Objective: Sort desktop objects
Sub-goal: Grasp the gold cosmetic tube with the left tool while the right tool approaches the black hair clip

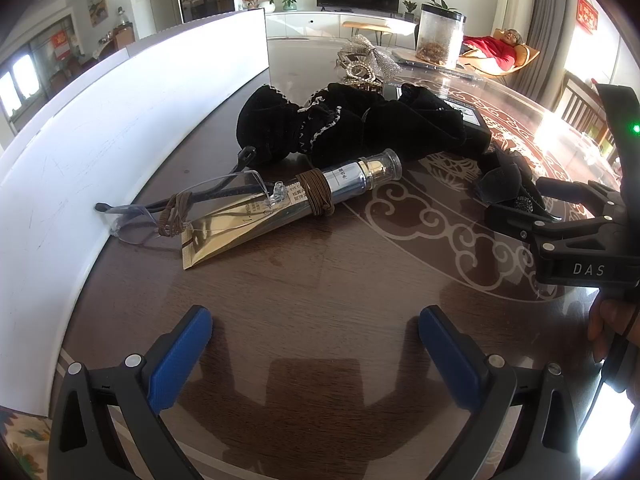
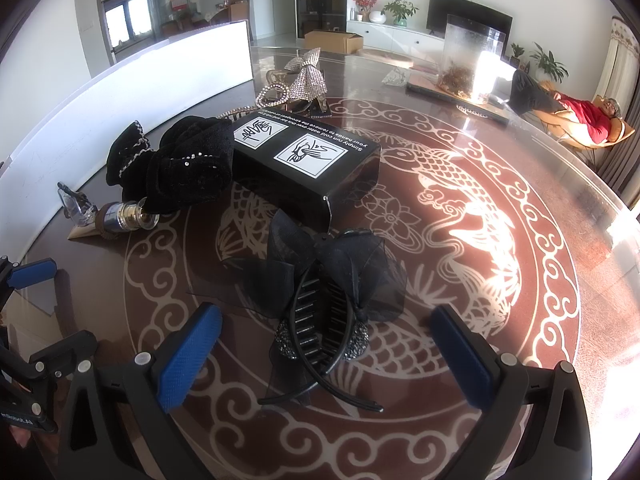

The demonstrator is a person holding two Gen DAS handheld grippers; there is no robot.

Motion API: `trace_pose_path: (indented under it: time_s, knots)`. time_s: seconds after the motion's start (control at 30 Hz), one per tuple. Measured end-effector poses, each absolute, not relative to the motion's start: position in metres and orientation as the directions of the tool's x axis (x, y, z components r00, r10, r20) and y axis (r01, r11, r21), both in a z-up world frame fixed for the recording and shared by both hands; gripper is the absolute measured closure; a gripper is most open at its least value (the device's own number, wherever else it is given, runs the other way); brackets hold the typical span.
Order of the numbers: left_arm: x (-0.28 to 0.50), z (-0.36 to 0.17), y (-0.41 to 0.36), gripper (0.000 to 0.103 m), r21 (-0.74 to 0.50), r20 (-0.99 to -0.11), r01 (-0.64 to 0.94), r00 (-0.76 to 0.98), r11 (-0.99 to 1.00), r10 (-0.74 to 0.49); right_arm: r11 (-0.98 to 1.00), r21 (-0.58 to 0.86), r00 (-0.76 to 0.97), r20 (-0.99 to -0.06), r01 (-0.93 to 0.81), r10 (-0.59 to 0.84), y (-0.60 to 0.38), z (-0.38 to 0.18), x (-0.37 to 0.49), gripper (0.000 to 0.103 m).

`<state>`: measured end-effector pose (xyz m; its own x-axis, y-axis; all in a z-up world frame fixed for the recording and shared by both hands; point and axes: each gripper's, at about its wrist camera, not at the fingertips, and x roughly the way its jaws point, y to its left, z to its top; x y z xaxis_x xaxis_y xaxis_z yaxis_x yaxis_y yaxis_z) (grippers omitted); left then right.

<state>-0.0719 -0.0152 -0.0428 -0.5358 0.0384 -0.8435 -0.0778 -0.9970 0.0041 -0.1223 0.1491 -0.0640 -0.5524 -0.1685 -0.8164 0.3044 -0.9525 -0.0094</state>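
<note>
Left wrist view, left to right. White upright board (image 1: 132, 120) borders the dark patterned glossy table (image 1: 320, 280). Clear rimless glasses (image 1: 192, 204) lie against the board's foot, brown elastic hair ties (image 1: 176, 216) looped over them. Gold and silver tube with a clear cap (image 1: 296, 200) lies tilted across the glasses, wrapped by a second brown elastic band (image 1: 318, 194). Black velvet scrunchies (image 1: 340, 124), plush with beaded trim, are heaped just behind the tube.

Left gripper (image 1: 316, 344): jaws spread wide, nothing between the blue ribbed pads; tube and glasses lie ahead, well apart.

Right wrist view. Black printed cardboard box (image 2: 308, 168) touches the velvet heap. Black mesh bow hair clip with comb teeth (image 2: 328, 300) lies between the spread fingers of the right gripper (image 2: 328, 344), touching neither pad; jaws open, not gripping. Rhinestone bow (image 2: 308, 76) sits farther back.
</note>
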Motion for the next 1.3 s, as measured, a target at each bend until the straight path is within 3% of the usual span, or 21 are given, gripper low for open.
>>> trace_pose_path:
  time_s: [0.23,0.43,0.73,0.9,1.17,1.23,1.3]
  knots:
    - [-0.088,-0.043,-0.022,0.000,0.004,-0.854,-0.106,-0.517,-0.994,0.052,-0.952,-0.009,-0.552,-0.816,0.304,-0.169,0.149,-0.064,-0.122,0.000]
    - [-0.127,-0.043,-0.025,0.000,0.010,-0.869,-0.293,-0.475,-0.956,0.137,-0.952,-0.009,-0.552,-0.816,0.305,-0.169,0.149,-0.064,-0.122,0.000]
    - [-0.163,-0.040,-0.018,0.000,0.068,-0.847,-0.356,-0.514,-0.932,0.135,-0.953,-0.009,-0.553,-0.816,0.304,-0.169,0.149,-0.064,-0.122,0.000]
    - [-0.160,-0.031,-0.019,0.000,-0.031,-0.843,-0.377,-0.488,-0.926,0.227,-0.953,-0.009,-0.553,-0.816,0.304,-0.169,0.149,-0.064,-0.122,0.000]
    - [-0.169,-0.038,0.002,0.000,0.095,-0.844,-0.477,-0.504,-0.874,0.184,-0.953,-0.009,-0.552,-0.816,0.304,-0.169,0.149,-0.064,-0.122,0.000]
    - [-0.168,-0.038,0.006,0.000,0.080,-0.853,-0.504,-0.481,-0.860,0.202,-0.953,-0.009,-0.552,-0.816,0.304,-0.169,0.149,-0.064,-0.122,0.000]
    - [-0.162,-0.038,0.007,0.000,-0.010,-0.879,-0.559,-0.390,-0.829,0.273,-0.953,-0.009,-0.552,-0.816,0.304,-0.169,0.149,-0.064,-0.122,0.000]
